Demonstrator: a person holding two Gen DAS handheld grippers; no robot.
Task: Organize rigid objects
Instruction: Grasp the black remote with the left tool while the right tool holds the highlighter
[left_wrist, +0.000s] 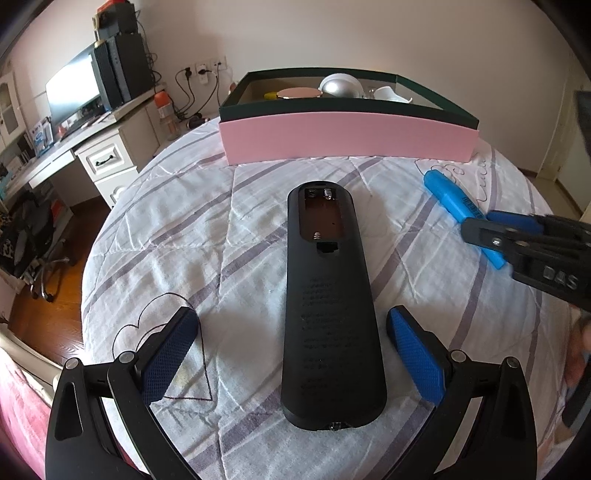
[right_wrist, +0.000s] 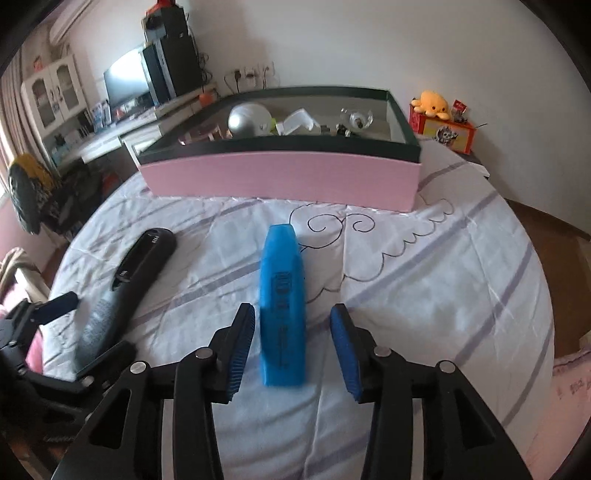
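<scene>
A black remote (left_wrist: 328, 302) lies face down on the bed with its battery bay uncovered. My left gripper (left_wrist: 291, 350) is open, its blue pads either side of the remote's near end, not touching. A blue plastic case (right_wrist: 282, 306) lies on the sheet. My right gripper (right_wrist: 291, 347) is open around the case's near end, pads apart from it. The remote also shows in the right wrist view (right_wrist: 129, 288), and the case in the left wrist view (left_wrist: 458, 206). The pink box with a dark green rim (right_wrist: 280, 177) stands behind, holding several objects.
The bed has a white sheet with purple stripes (left_wrist: 184, 221). A desk with a monitor (left_wrist: 74, 88) stands to the left. A red box with a yellow plush toy (right_wrist: 439, 118) sits right of the pink box. Wooden floor lies beyond the bed's edges.
</scene>
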